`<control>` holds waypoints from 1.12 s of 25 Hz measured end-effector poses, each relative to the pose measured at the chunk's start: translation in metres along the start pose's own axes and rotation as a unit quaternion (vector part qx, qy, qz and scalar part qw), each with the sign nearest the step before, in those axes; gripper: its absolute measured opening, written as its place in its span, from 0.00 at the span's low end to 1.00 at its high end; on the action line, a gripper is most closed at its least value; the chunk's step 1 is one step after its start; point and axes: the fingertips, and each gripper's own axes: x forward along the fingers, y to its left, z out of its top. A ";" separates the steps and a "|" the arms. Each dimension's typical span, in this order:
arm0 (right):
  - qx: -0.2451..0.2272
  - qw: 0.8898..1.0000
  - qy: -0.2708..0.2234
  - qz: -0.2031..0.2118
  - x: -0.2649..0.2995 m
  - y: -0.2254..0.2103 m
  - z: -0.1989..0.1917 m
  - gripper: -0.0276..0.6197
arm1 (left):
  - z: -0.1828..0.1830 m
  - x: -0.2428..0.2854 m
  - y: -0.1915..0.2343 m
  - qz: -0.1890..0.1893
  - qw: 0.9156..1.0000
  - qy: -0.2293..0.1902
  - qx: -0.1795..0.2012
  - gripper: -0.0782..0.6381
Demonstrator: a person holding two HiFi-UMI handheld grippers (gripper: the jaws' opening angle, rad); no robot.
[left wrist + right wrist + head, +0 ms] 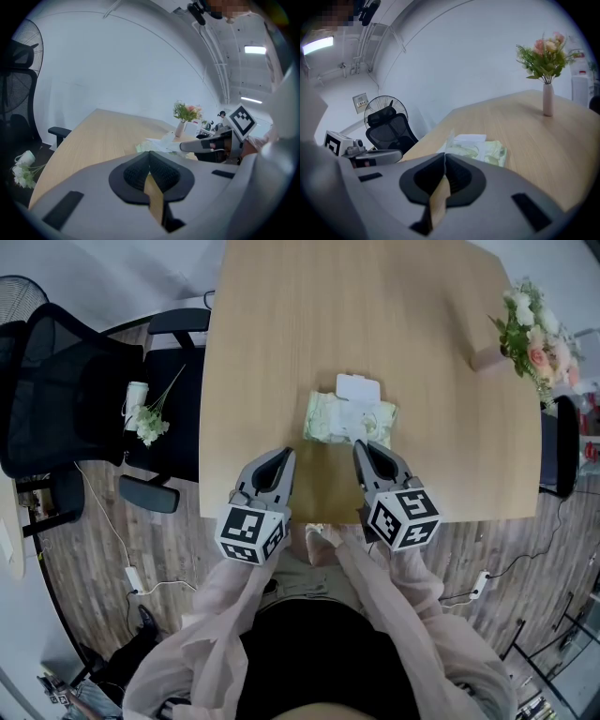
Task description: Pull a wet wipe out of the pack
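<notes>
A pale green wet wipe pack lies flat near the middle of the wooden table, its white lid flipped open toward the far side. A white wipe tip stands up from the opening. The pack also shows in the left gripper view. My left gripper is shut and empty, just short of the pack's near left corner. My right gripper is shut and empty too, close to the pack's near edge.
A vase of pink and white flowers stands at the table's far right. A black office chair with a small bouquet on its seat sits left of the table. A fan stands behind it.
</notes>
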 end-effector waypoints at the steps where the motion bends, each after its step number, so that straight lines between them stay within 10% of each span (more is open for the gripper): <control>1: -0.001 1.000 0.000 0.001 0.000 0.001 0.000 0.06 | 0.000 -0.001 0.000 0.001 1.000 0.000 0.001 0.12; 28: -0.012 1.000 -0.003 0.019 -0.022 0.010 -0.009 0.06 | -0.010 -0.020 -0.021 0.014 1.000 -0.005 0.011 0.12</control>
